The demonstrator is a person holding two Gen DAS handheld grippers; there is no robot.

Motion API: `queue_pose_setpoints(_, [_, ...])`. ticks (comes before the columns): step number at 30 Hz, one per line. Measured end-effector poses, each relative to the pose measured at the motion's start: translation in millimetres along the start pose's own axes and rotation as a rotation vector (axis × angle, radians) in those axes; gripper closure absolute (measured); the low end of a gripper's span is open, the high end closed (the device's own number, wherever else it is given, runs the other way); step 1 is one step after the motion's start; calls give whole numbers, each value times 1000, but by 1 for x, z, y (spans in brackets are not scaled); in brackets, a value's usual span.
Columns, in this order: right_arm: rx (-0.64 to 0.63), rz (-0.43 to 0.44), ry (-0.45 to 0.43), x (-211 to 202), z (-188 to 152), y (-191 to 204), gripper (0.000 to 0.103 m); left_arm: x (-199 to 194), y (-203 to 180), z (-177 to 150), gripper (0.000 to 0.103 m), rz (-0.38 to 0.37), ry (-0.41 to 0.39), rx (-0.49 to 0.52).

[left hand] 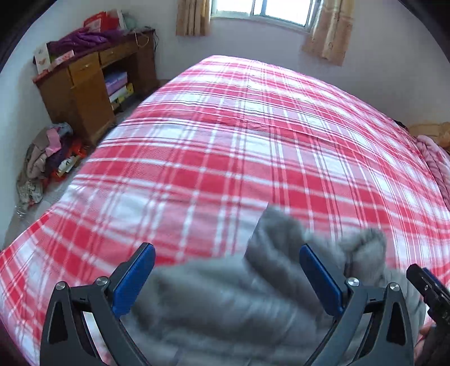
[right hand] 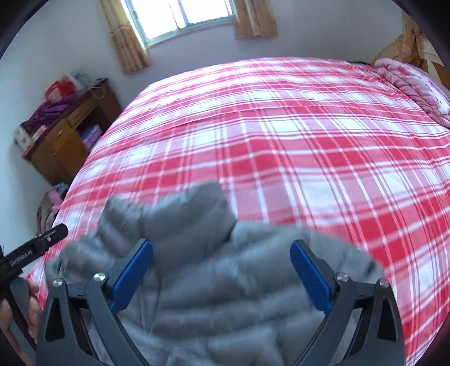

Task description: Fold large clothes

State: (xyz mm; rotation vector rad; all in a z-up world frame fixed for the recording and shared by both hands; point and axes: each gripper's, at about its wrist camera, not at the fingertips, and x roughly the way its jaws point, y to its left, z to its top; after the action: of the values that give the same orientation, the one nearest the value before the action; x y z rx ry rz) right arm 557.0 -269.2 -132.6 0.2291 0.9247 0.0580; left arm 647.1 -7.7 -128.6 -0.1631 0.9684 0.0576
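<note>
grey jacket [right hand: 213,281] on plaid bed [right hand: 309,146]

Light: daylight from window [left hand: 264,11], overexposed.
Blur: grey garment [right hand: 213,281] below window smeared; bed [left hand: 225,140] sharper.
Edges: fisheye bending, dark corners.

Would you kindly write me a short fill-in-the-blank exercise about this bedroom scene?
1. The jacket on the bed is ____ in colour.
2. The bed cover is a red and white ____ pattern.
3. The right hand-held gripper has its jaws ____.
4. The wooden desk stands to the ____ of the bed.

Missing words: grey; plaid; open; left
</note>
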Motion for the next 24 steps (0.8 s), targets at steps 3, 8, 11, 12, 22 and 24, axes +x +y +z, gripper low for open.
queue_pose_setpoints(3, [30, -6, 24, 25, 27, -2, 3, 25, -12, 15, 1, -9, 25, -9])
queue_pose_setpoints(8, [42, -2, 84, 66, 48, 3, 3, 65, -29, 25, 1, 22, 58, 48])
queue_pose_setpoints(11, [2, -22, 126, 86, 49, 9, 3, 73, -28, 14, 15, -33, 79, 79])
queue_pose_setpoints(12, [-14, -22, 140, 88, 49, 9, 4, 72, -27, 10, 53, -71, 85, 92])
queue_pose_setpoints(22, [-175, 53, 121, 20, 14, -12, 93, -57, 0, -41, 96, -205, -140, 238])
queue_pose_setpoints(24, [-192, 66, 93, -1, 6, -18, 95, -73, 4, -61, 96, -194, -177, 271])
